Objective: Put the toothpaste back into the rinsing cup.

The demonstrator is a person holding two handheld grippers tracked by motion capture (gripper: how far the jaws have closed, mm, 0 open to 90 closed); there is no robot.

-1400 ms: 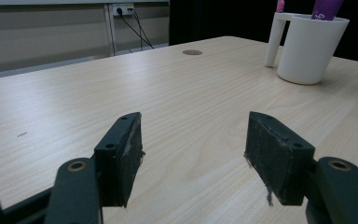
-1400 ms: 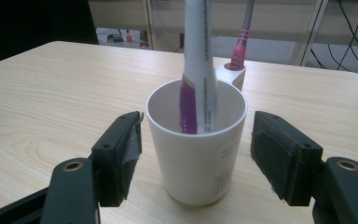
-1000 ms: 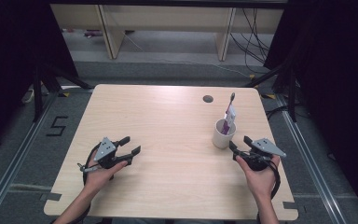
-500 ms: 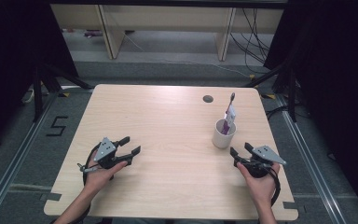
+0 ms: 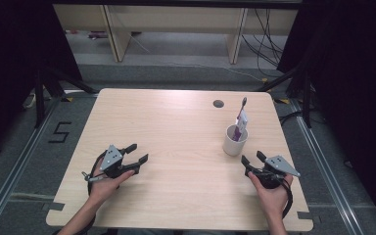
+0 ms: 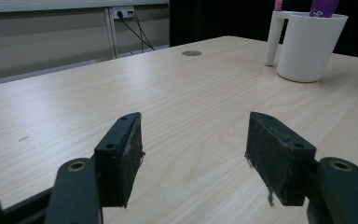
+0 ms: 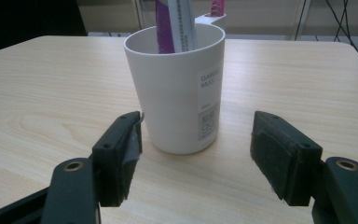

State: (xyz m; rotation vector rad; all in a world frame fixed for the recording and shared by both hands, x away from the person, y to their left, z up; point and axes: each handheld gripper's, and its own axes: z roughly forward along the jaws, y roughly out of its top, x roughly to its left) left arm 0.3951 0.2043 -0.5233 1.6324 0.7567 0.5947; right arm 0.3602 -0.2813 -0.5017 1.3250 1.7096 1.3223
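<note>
A white mug (image 5: 235,140) stands on the right half of the wooden table (image 5: 176,127). It holds a purple-and-white toothpaste tube (image 5: 240,122) and a pink toothbrush (image 5: 243,105). My right gripper (image 5: 253,158) rests low on the table just in front of the mug, jaws open and empty. In the right gripper view the mug (image 7: 179,88) stands close ahead, just beyond the open jaws (image 7: 196,149). My left gripper (image 5: 137,152) sits at the front left, open and empty. The left gripper view has the mug (image 6: 307,44) far off at the upper right, past the open gripper (image 6: 193,147).
A round cable hole (image 5: 218,104) is in the tabletop behind the mug. Beyond the far edge are shelf legs (image 5: 112,34) and cables (image 5: 269,44) on the floor. A dark stand (image 5: 44,83) is off the left side.
The right gripper has drawn back slightly toward the front edge, away from the mug. The left gripper has barely moved.
</note>
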